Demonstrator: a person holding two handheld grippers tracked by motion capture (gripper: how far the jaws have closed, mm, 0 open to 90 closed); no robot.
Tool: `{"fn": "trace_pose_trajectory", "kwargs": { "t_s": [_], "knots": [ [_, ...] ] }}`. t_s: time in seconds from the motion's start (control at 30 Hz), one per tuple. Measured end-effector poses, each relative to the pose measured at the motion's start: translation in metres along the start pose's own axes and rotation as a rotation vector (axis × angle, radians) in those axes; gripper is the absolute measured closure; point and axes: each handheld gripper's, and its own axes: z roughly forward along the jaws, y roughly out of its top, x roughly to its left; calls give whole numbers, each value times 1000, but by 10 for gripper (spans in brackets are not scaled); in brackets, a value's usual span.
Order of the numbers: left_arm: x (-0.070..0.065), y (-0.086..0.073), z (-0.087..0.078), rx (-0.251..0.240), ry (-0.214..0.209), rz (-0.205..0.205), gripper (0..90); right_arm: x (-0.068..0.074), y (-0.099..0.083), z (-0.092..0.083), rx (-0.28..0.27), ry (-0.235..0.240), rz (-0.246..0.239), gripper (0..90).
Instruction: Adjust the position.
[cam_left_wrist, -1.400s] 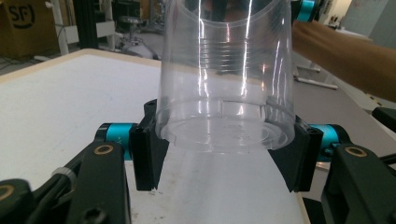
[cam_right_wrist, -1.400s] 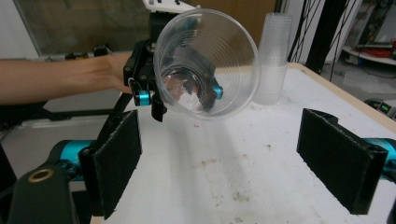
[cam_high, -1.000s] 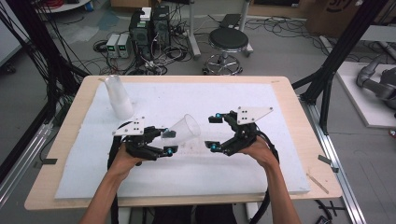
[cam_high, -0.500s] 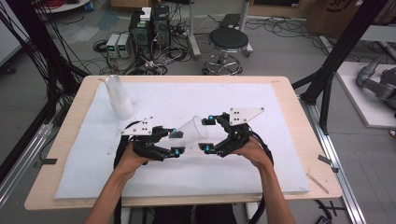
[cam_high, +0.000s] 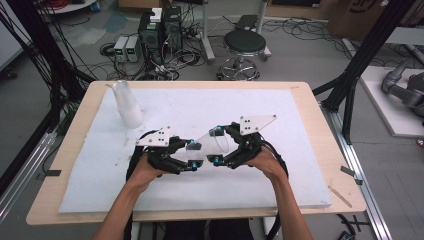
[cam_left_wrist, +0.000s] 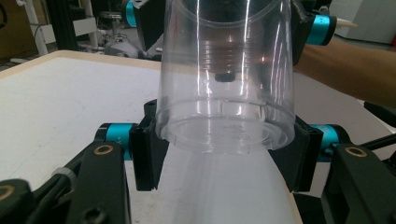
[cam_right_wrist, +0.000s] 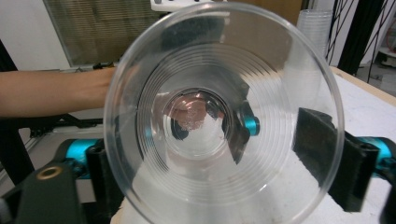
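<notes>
Handover of a clear plastic cup (cam_high: 209, 143) in progress above the white foam mat (cam_high: 300, 150): the left gripper (cam_high: 192, 156) is clamped on the cup's base end, pads (cam_left_wrist: 144, 158) pressing both sides, cup lying sideways between the hands with its mouth toward the right gripper (cam_high: 218, 146). The right gripper's jaws have just been closing around the rim; its pads (cam_right_wrist: 327, 154) look slightly clear of the wall, so not yet gripping. Next, probably: right closes until firm, only then left releases. A stack of cups (cam_high: 127, 104) stands at far left.

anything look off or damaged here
Nothing stands out. The clear plastic cup lies sideways, gripped near its base by the left hand-held gripper, uncracked. The cup stack stands upright on the white mat.
</notes>
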Motion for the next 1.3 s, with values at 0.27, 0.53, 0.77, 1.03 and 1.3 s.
{"fn": "trace_pose_trajectory", "kwargs": {
  "t_s": [0.27, 0.53, 0.77, 1.03, 1.3],
  "knots": [
    [0, 0, 1, 10, -11, 8, 419, 0, 0, -1, -16, 14, 5, 270],
    [0, -1, 1, 10, -11, 5, 420, -1, 0, -1, -11, 22, 7, 303],
    [0, 0, 1, 2, -7, 6, 420, -2, 0, 0, -18, 42, 17, 344],
    [1, -1, 1, 8, -5, 7, 420, -3, 0, 1, -17, 41, 11, 361],
    [0, 2, 2, 16, 50, -56, 34, -3, 0, 0, -9, 30, 4, 361]
  ]
}}
